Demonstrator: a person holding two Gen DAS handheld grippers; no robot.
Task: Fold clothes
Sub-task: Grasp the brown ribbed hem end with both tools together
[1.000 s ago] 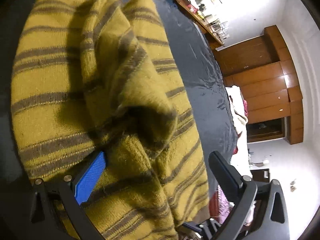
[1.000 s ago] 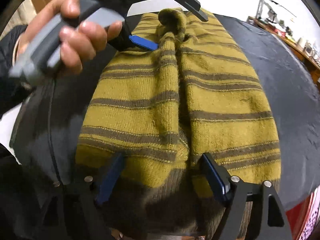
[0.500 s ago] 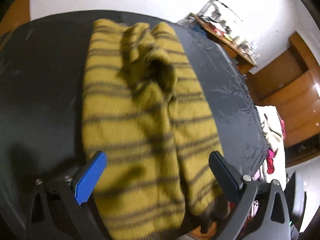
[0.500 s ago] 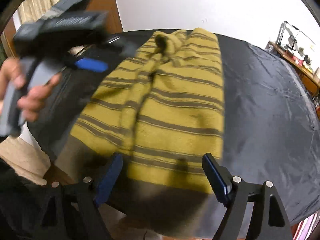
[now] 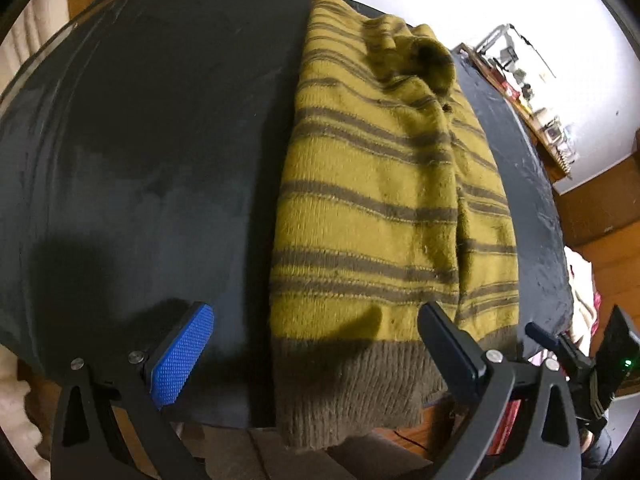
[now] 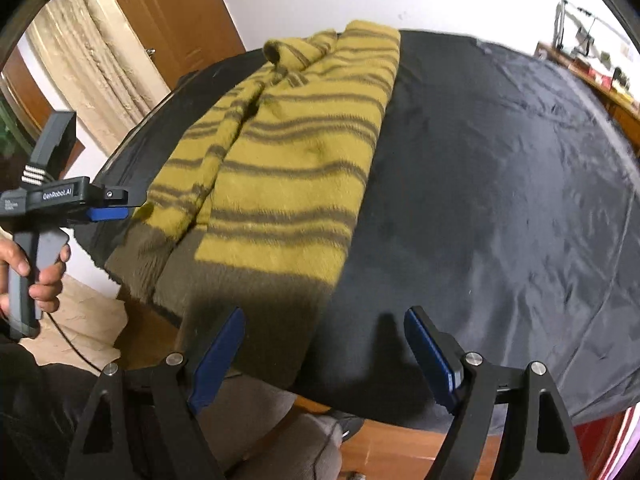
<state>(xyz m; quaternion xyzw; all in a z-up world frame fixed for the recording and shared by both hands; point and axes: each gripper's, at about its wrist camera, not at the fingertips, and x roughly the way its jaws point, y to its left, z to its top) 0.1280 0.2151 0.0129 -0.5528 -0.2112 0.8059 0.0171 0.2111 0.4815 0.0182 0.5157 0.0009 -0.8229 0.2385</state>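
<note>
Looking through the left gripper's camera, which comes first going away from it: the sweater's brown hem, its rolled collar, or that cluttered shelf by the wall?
1. Brown hem: nearest the left gripper, hanging over the table's near edge.
2. Rolled collar: at the sweater's far end.
3. Cluttered shelf: farthest, beyond the table, at the right wall.

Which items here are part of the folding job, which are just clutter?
Job:
striped sweater, lying on the black table cover
left gripper, jaws open
right gripper, jaws open

Clutter:
cluttered shelf
pile of clothes
curtain
</note>
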